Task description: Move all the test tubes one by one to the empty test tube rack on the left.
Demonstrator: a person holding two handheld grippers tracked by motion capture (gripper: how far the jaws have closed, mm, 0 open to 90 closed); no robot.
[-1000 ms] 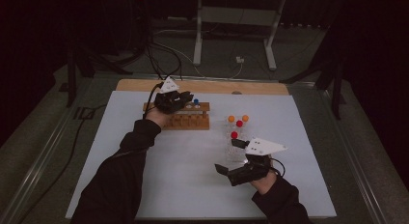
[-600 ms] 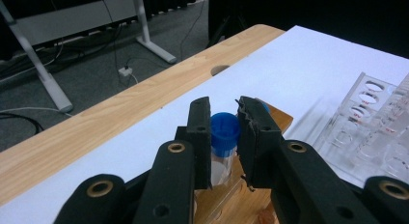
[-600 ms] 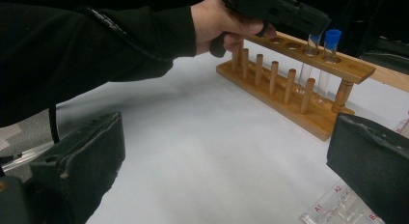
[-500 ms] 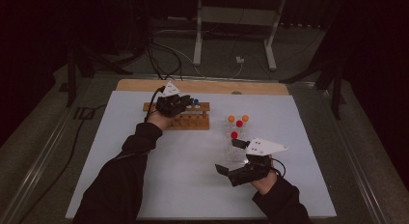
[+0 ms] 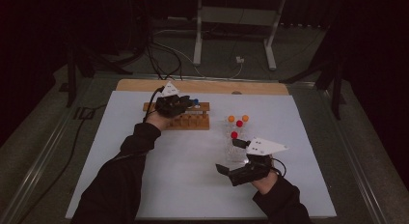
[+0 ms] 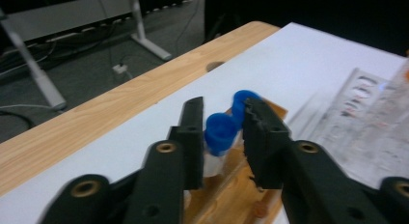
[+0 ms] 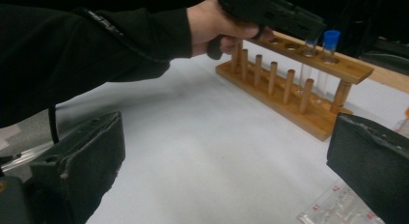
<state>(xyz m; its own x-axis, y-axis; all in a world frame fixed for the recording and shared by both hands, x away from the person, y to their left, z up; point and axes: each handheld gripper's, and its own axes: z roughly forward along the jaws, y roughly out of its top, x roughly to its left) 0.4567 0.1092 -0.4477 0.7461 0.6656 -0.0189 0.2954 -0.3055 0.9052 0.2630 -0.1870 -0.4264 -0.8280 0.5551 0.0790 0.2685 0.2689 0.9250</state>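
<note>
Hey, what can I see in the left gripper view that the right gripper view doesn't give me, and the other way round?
Left gripper view alone: a close look at the left claw, jaws either side of a blue-capped tube with a small gap at each side, and the table's wooden edge.

Right gripper view alone: the right claw wide open above the white mat, the whole wooden rack from the side with its pegs, and the person's other hand.

Both: the rack, two blue-capped tubes standing in it, and the mat.
</note>
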